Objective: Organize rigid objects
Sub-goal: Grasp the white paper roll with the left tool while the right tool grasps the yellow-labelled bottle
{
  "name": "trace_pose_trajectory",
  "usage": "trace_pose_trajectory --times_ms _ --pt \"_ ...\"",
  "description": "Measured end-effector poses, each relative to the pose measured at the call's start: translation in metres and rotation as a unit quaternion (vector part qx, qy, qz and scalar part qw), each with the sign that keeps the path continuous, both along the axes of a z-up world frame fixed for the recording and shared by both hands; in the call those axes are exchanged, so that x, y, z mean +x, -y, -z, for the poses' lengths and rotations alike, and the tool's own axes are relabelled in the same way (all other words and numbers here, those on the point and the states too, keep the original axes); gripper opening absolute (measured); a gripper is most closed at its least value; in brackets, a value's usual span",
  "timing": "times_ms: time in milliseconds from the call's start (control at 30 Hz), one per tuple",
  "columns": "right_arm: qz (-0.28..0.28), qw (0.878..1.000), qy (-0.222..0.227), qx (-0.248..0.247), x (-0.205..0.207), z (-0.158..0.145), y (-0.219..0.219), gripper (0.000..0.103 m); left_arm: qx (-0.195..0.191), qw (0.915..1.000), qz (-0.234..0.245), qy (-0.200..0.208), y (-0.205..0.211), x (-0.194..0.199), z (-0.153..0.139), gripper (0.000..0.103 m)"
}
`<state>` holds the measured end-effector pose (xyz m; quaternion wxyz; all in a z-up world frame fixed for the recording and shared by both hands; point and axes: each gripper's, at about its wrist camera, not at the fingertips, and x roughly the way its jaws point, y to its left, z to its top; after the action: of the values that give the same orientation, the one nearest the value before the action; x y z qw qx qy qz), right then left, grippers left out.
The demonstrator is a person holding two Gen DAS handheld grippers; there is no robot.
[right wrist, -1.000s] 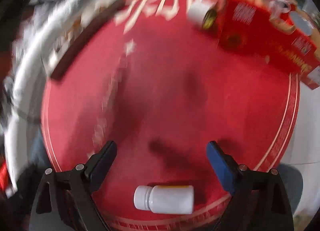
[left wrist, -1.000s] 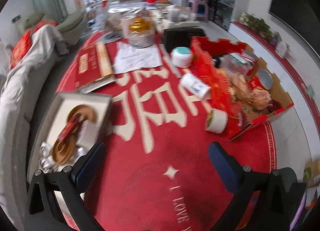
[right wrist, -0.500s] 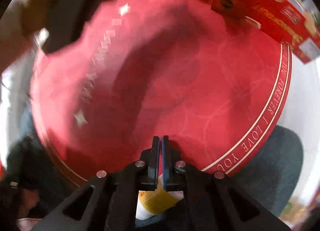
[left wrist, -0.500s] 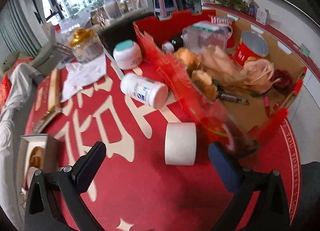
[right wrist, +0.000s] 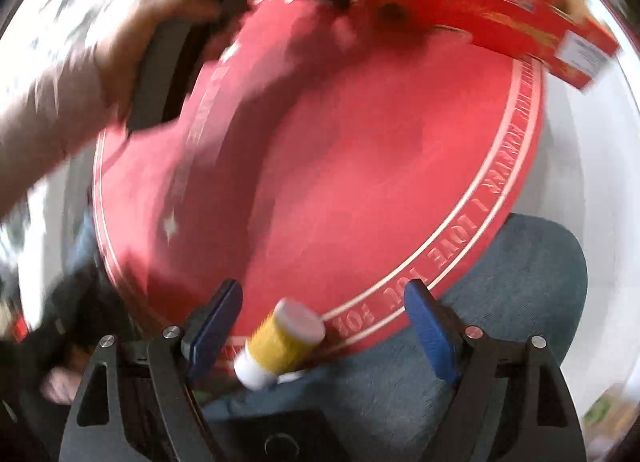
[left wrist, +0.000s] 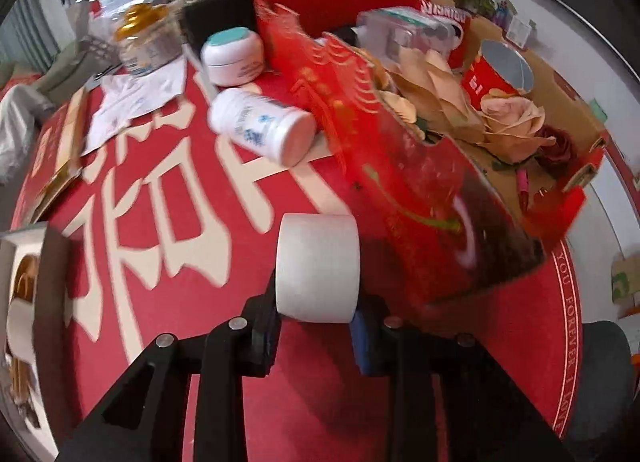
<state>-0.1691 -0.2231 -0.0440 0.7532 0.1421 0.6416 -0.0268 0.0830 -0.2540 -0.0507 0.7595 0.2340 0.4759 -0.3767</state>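
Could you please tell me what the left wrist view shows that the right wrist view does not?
Only the left wrist view shows the left gripper closed on a white roll, with a white bottle and a white jar lying beyond it. Only the right wrist view shows the open right gripper around a yellow-labelled bottle at the table's edge. Both show the red tablecloth and the red cardboard box.

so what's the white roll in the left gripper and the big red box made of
White roll: looks like matte paper or tape, with a soft, unglossy surface; blur leaves it open. Red box: cardboard, with a glossy red printed outside and plain brown board inside. The left gripper clamps the roll.
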Motion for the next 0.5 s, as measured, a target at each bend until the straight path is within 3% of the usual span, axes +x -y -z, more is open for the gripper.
trace_pose_trajectory --times_ms 100,167,233,267,300,433,500 --pt "-0.091 0.995 -0.015 -0.034 0.006 0.002 -0.027 0.084 -0.011 0.9999 -0.009 0.004 -0.020 -0.002 -0.011 0.032" --pt "-0.129 0.990 -0.048 -0.032 0.015 0.011 -0.043 0.084 -0.019 0.9997 -0.015 0.008 -0.033 -0.003 -0.021 0.032" --pt "-0.130 0.988 -0.082 -0.023 0.020 0.023 -0.049 0.083 -0.027 0.9993 -0.023 0.010 -0.045 -0.004 -0.030 0.032" --pt "-0.126 0.987 -0.100 -0.018 0.022 0.031 -0.052 0.067 -0.033 0.9990 -0.028 0.012 -0.052 -0.006 -0.036 0.032" --pt "-0.119 0.986 -0.118 -0.010 0.022 0.041 -0.055 0.057 -0.036 0.9988 -0.032 0.014 -0.058 -0.009 -0.041 0.032" --pt "-0.105 0.987 -0.124 -0.022 0.020 0.045 -0.068 0.055 -0.040 0.9976 -0.051 0.022 -0.082 -0.013 -0.057 0.032" --pt "-0.096 0.990 -0.098 -0.032 0.018 0.035 -0.069 0.055 -0.039 0.9964 -0.069 0.030 -0.098 -0.016 -0.066 0.032"
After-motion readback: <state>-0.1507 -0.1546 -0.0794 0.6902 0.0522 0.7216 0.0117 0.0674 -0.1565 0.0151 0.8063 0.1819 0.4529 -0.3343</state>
